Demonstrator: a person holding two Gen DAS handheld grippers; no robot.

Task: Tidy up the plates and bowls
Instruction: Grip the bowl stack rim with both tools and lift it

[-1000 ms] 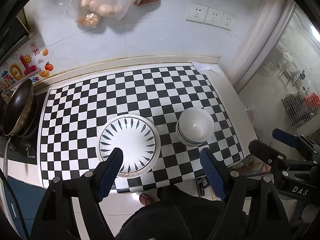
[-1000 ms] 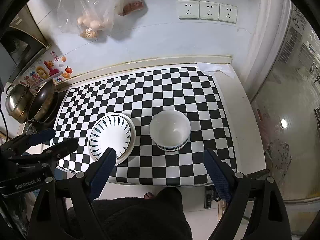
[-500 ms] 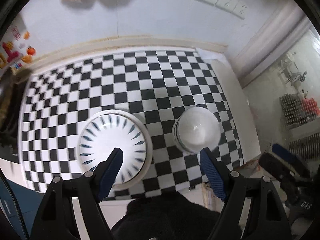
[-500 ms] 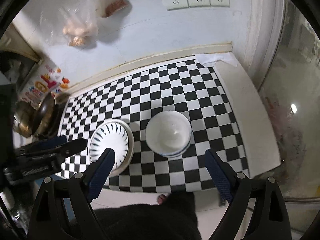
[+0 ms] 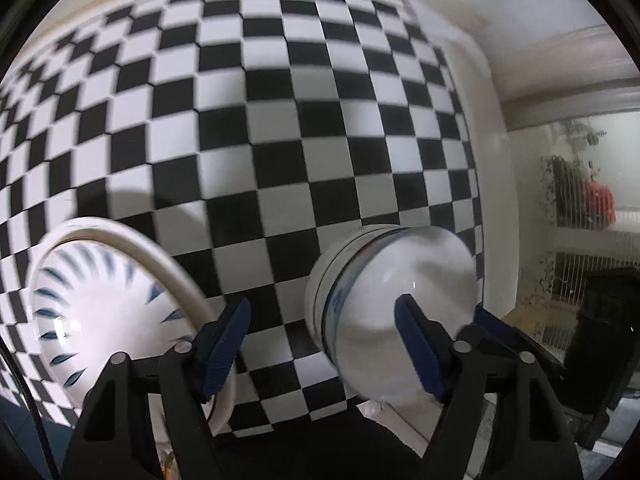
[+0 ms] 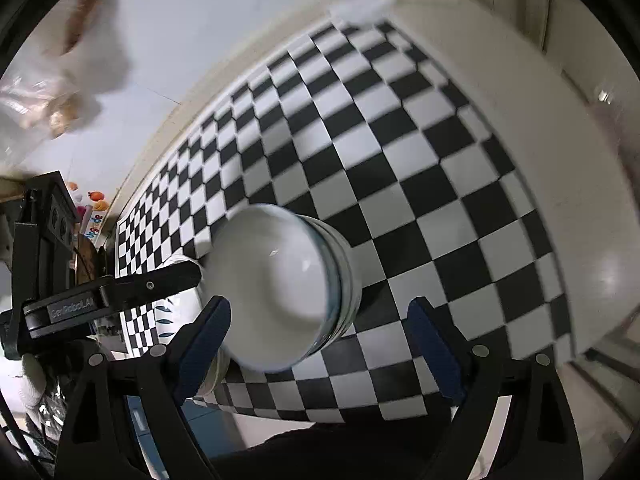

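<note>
From the left wrist we see our left tongs (image 5: pixel 322 326), jaws apart and just closing with nothing between them, above the checkered surface (image 5: pixel 280 128), between the plate (image 5: pixel 108 312) and stacked bowls (image 5: pixel 384 312). From the right wrist, our right tongs (image 6: pixel 320 324) gape beside the bowls (image 6: pixel 280 292).

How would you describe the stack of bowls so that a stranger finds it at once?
Look at the checkered mat on the counter. Near its front edge stands the stack of bowls, beside the flat plate. Unlike the plate with its blue dashes, it is deep and plain white inside.
</note>
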